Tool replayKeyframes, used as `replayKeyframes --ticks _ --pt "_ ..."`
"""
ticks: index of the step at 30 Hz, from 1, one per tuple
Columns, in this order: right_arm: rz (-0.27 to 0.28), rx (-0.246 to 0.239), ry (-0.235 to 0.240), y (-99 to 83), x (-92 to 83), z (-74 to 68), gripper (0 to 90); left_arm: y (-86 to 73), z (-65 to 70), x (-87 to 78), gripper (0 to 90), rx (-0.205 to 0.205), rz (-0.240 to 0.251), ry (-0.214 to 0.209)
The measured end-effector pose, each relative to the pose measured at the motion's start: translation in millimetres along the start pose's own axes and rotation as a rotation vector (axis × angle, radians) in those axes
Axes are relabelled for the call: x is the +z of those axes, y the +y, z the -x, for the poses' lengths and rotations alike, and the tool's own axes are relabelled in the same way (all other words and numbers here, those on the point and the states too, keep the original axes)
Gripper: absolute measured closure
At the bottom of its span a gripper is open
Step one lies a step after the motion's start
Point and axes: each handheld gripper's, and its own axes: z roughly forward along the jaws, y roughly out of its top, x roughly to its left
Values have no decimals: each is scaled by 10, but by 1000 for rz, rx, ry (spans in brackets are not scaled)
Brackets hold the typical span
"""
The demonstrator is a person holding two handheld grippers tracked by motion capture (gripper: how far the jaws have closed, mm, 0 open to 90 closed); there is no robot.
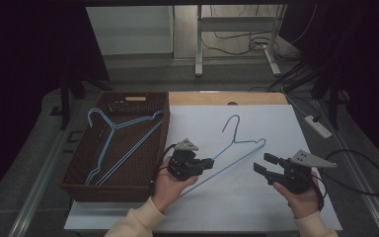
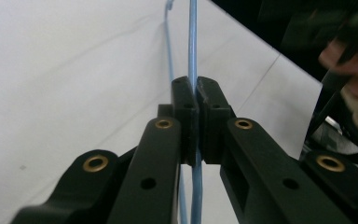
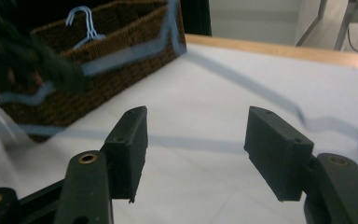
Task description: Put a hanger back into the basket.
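1 blue hanger (image 1: 237, 148) pinched by left tool (image 1: 208, 163); right tool (image 1: 265, 164) spread; basket (image 1: 123, 190) with hangers (image 1: 113, 143) beside.

The table (image 1: 256, 207) is covered by a white sheet, with a strip of bare wood showing along its far edge. A brown wicker basket (image 1: 79, 177) sits on its left side (two blue hangers (image 1: 109, 143) lie inside), taking up most of that edge.
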Motion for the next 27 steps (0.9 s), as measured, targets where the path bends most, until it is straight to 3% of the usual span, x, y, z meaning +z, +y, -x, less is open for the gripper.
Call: replayKeyframes --ticks 10,18,22,27 --pt "-57 16 -29 -163 30 113 381 133 -69 -407 871 -5 80 -17" --pt "-88 18 -37 -212 76 143 377 191 -126 -719 871 27 126 -12" --pt "-101 11 -36 -226 96 140 373 199 -170 -831 871 44 133 11" --pt "-110 11 -43 -244 107 160 364 193 -267 -982 871 34 163 23"
